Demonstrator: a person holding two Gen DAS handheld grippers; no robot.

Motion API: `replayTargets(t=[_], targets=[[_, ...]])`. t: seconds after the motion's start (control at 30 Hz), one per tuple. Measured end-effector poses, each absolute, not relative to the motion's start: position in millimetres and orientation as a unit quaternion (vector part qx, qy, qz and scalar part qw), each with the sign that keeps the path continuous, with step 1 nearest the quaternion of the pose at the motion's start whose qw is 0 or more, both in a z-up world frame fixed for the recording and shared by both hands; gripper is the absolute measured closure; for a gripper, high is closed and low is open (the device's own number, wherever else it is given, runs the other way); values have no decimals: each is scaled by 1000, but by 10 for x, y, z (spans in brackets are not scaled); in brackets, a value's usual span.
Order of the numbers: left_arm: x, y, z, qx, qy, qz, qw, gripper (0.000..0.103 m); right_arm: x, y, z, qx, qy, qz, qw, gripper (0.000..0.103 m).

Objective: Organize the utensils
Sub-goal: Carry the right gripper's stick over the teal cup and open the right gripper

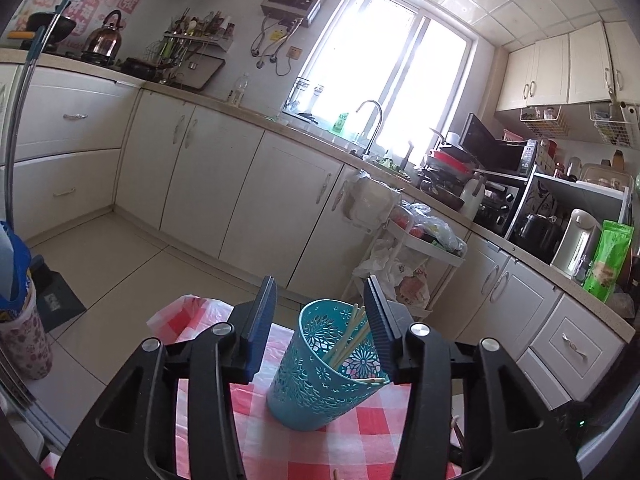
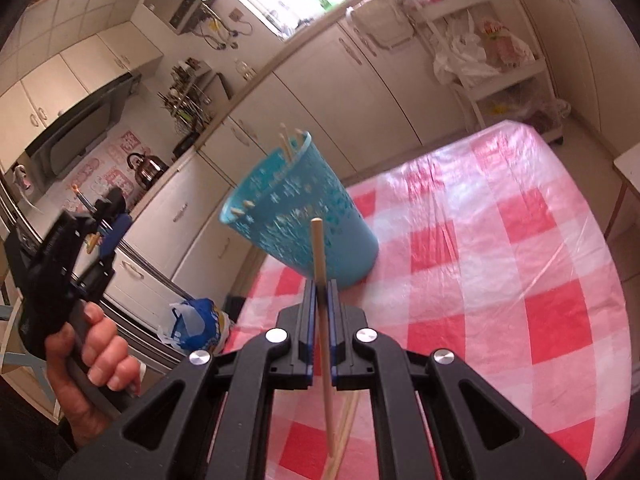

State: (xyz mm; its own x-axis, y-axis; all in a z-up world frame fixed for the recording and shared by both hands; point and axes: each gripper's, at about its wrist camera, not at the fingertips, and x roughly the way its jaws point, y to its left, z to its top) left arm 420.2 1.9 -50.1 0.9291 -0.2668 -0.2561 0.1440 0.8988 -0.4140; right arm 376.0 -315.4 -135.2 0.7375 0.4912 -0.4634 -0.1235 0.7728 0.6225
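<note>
Fingers [image 2: 308,312] of the right gripper [image 2: 320,292] are clamped tight on a single wooden chopstick [image 2: 319,256], which pokes up past the tips, its other end running down underneath the gripper. More pale chopsticks [image 2: 346,432] show below it. Over on the other side, the left gripper [image 1: 320,320] has its jaws standing apart and nothing pressed between the pads; the blue cutout holder [image 1: 320,368] sits just beyond them, near the right-hand pad. That holder stands on the red-and-white checked tablecloth [image 2: 500,264], close to the table's edge, with several chopsticks [image 1: 352,340] already leaning inside it. From the right wrist view, a hand [image 2: 96,356] grips the left tool's handle off to the side. Cream kitchen cabinets [image 1: 224,176] fill the background.
</note>
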Motion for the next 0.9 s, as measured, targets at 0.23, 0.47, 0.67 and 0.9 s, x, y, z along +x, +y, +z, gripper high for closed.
replayTargets(t=[0.23, 0.47, 0.67, 0.9], targets=[[4246, 296, -474, -228, 153, -90, 957, 59, 3913, -3120, -540, 279, 207, 188, 919, 97], [4264, 461, -480, -253, 151, -80, 952, 59, 4209, -3009, 19, 249, 169, 190, 935, 97], [4256, 442, -485, -253, 152, -87, 951, 59, 4400, -2963, 191, 241, 156, 185, 940, 97], [4267, 444, -493, -254, 154, -88, 951, 59, 4655, -2911, 241, 230, 139, 166, 949, 97]])
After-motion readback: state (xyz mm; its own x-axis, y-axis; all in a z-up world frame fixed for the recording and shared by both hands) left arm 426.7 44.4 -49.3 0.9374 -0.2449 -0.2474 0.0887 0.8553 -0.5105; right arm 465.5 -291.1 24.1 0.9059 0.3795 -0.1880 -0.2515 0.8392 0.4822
